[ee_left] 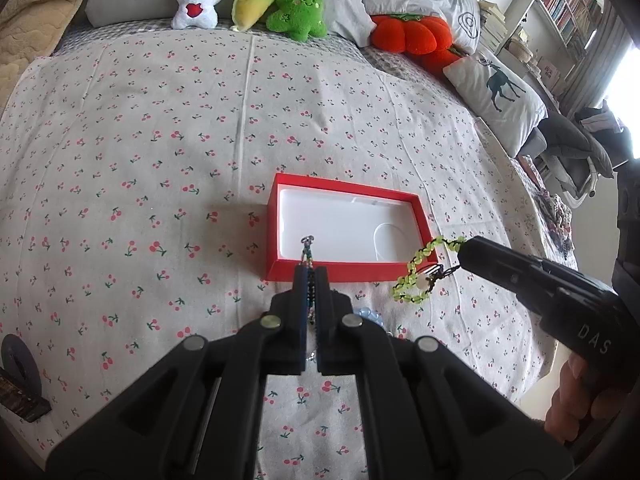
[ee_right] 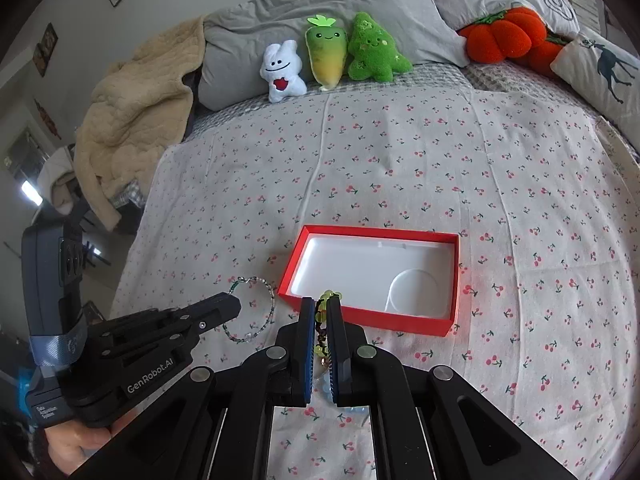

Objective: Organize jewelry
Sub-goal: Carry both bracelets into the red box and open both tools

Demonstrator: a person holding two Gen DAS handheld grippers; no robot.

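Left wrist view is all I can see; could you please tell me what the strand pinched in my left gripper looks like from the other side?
Observer: In the right wrist view, the left gripper holds a beaded bracelet, a loop of dark green and clear beads hanging from its tip.
Operator: Thank you. Is that loop over the red box?
Observer: No, it hangs outside the red box, beside its near left corner.
Operator: And the right gripper's pads?
Observer: The right gripper is shut on the yellow-green bracelet, with brown beads showing between the pads.
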